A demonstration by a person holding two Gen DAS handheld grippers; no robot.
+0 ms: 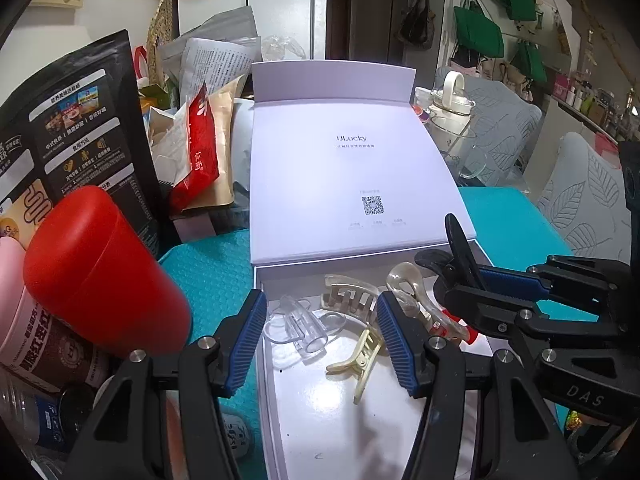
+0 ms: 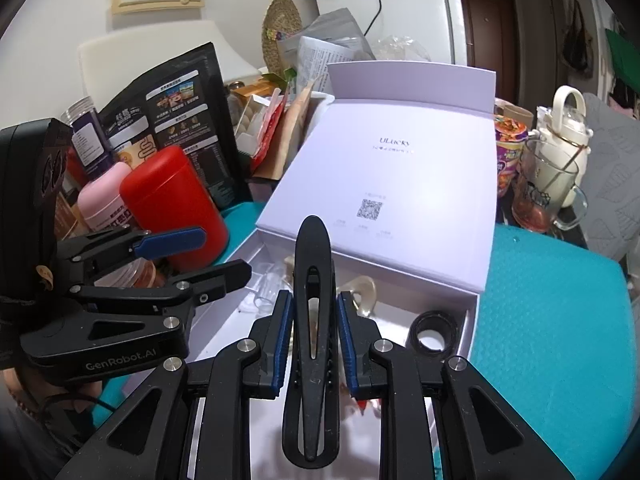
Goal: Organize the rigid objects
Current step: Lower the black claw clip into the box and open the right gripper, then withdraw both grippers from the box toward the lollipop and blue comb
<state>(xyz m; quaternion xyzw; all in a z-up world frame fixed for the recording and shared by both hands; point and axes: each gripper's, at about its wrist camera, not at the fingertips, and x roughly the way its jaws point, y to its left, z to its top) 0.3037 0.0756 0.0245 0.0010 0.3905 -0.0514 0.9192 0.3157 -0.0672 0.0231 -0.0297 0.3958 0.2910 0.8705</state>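
An open white box (image 1: 276,392) lies on the teal mat, lid (image 1: 348,176) propped back. Inside lie a clear hair clip (image 1: 300,326), a beige claw clip (image 1: 349,294), a cream claw clip (image 1: 362,360) and a translucent clip (image 1: 408,288). My left gripper (image 1: 322,344) is open above the box, empty. My right gripper (image 2: 314,340) is shut on a long black hair clip (image 2: 313,320), held over the box (image 2: 472,316); it shows at the right of the left wrist view (image 1: 460,248). A black tape roll (image 2: 434,334) sits in the box's right corner.
A red canister (image 1: 104,268), a pink canister (image 2: 102,200) and a black snack bag (image 1: 76,128) crowd the left. A glass mug (image 2: 548,196), white kettle (image 2: 566,132) and noodle cup (image 2: 508,152) stand at the right. Teal mat (image 2: 552,320) lies to the right of the box.
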